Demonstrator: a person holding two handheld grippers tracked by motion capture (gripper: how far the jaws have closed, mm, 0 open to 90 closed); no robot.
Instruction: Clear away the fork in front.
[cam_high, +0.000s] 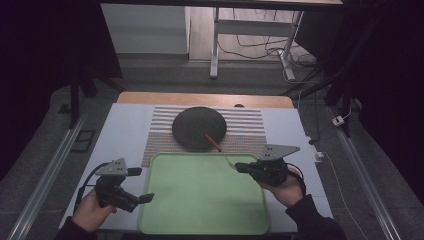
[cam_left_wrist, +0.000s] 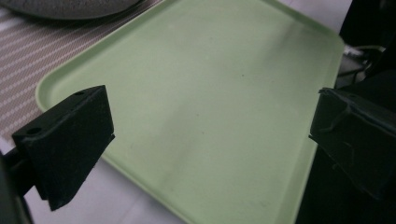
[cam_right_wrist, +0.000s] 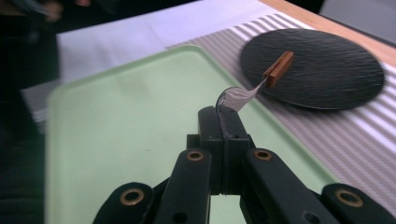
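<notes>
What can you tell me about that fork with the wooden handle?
The fork has a shiny metal head and a reddish-brown wooden handle. The right gripper is shut on its metal end, holding it tilted, handle pointing away over the near edge of the dark round plate. Whether the handle touches the plate is unclear. The head hangs above the green tray's far edge.

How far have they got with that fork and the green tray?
Already done: the right tongs are shut on the metal end of the fork, whose wooden handle reaches over the dark plate. In hand: the fork is held near the far right edge of the green tray. Left: it isn't set down yet. The left tongs are open by the tray's left edge.
</notes>
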